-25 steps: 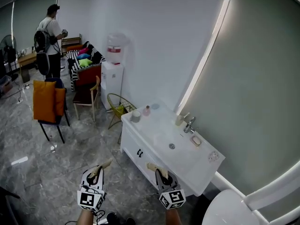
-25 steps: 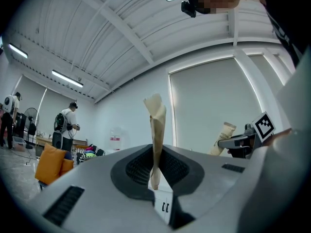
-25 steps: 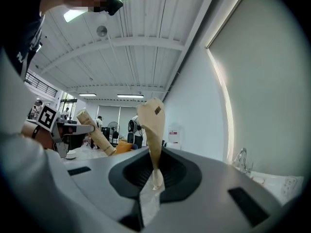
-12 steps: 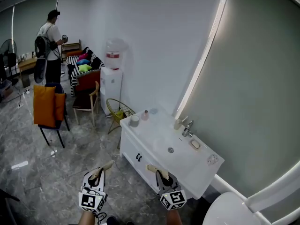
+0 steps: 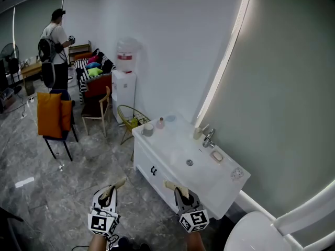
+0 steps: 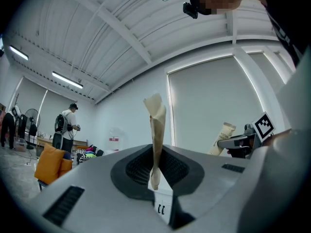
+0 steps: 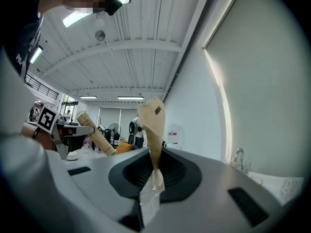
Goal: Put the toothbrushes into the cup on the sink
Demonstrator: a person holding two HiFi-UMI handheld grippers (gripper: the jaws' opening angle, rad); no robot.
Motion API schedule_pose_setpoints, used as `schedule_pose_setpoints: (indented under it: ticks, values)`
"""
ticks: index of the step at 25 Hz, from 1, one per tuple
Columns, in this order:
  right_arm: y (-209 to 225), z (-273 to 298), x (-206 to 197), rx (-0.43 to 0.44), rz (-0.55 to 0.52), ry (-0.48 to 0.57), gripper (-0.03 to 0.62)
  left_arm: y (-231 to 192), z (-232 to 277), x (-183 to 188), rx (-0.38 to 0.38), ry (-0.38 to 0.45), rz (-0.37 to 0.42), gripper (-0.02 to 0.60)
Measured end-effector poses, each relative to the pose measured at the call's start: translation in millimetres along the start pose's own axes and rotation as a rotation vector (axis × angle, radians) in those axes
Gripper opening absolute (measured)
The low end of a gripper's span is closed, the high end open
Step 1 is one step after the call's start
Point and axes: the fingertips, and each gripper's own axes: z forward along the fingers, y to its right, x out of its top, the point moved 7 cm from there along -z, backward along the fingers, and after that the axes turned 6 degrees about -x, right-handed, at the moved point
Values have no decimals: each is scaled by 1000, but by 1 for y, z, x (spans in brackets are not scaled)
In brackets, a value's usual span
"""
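Right tongs [image 7: 154,177] are seen closed on a paper-wrapped toothbrush [image 7: 151,125], held upright. At left, left tongs [image 7: 86,129] with a second wrapped toothbrush [image 7: 102,143] are seen. A faucet [image 7: 237,158] is shown at right, beside the sink [image 7: 279,182].

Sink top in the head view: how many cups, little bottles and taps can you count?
Grey round cup: 1
Small bottles: 2, the pink bottle and the beige bottle
Metal tap: 1
Total: 4

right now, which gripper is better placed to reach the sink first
Right, probably. The right gripper is close to the sink; the left gripper is out over the floor, farther off. Both pairs of jaws are shut and empty, so neither has a head start there.
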Motion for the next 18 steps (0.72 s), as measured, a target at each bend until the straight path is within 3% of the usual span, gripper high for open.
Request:
schedule_pose_setpoints:
  ticks: [18]
  values:
    - [11,-5,-15,40,2,-8,48,13,-6,-9,46,12,-31,46]
